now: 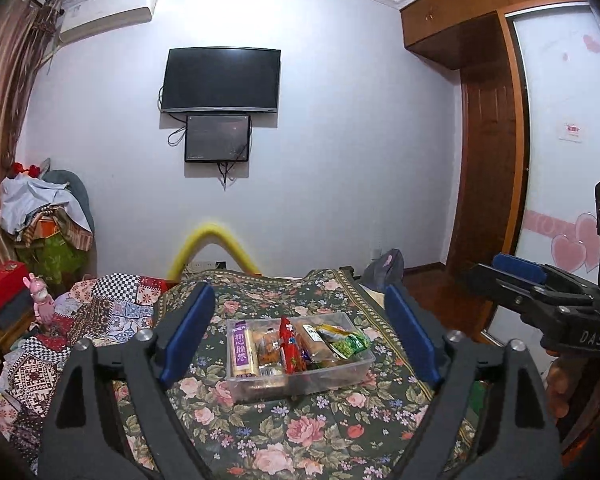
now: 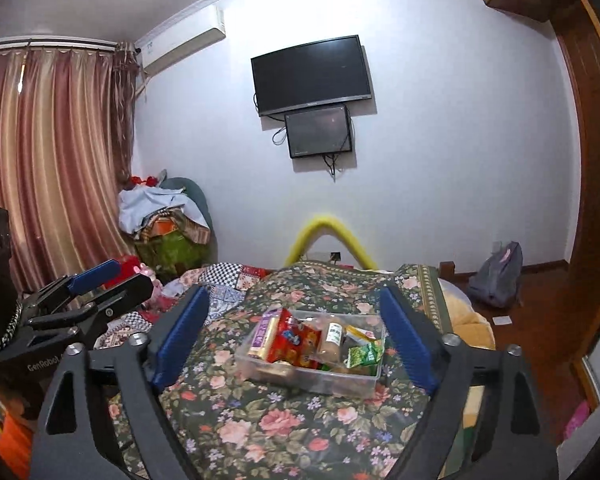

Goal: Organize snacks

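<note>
A clear plastic box (image 1: 356, 374) sits on a floral bedspread (image 1: 284, 432) and holds several snack packs: a purple-labelled white pack (image 1: 242, 350), a red pack (image 1: 290, 346), bread rolls and a green pack (image 1: 350, 344). The box also shows in the right wrist view (image 2: 340, 384). My left gripper (image 1: 300, 328) is open and empty, held back from the box. My right gripper (image 2: 296, 328) is open and empty too, also short of the box. Each gripper shows at the edge of the other's view.
The bed is covered with a floral spread and a patchwork quilt (image 1: 100, 312) at left. A yellow foam arch (image 1: 212, 248) stands behind the bed. A clothes pile (image 1: 48, 216), a TV (image 1: 220, 80), a wardrobe (image 1: 488, 160) and a grey backpack (image 2: 496, 276) surround it.
</note>
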Demonstrator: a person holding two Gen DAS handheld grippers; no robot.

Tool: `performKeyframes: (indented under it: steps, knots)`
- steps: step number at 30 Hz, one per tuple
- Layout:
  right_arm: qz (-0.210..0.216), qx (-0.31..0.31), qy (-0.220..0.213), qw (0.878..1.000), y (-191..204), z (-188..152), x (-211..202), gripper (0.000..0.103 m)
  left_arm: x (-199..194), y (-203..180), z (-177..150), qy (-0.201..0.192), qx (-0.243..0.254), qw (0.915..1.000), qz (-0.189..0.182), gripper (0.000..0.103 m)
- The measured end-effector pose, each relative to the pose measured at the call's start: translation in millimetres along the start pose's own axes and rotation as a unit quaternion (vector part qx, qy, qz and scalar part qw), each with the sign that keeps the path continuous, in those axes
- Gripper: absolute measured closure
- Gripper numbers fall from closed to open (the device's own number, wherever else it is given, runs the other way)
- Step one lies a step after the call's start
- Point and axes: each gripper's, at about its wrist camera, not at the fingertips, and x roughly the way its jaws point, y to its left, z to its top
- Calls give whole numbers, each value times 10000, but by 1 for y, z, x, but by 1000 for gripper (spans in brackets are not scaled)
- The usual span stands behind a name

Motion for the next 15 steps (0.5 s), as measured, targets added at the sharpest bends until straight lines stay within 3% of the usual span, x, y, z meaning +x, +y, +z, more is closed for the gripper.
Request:
performKeyframes:
  steps: [2,15]
  knots:
    - [-79,-26,-55,10000,3,-3,-3,1,-6,0,-2,18,4,10000,7,10]
    - [-339,-287,-110,9990,17,-11,-10,0,-16,6,-13,42,-55,9999,110,6]
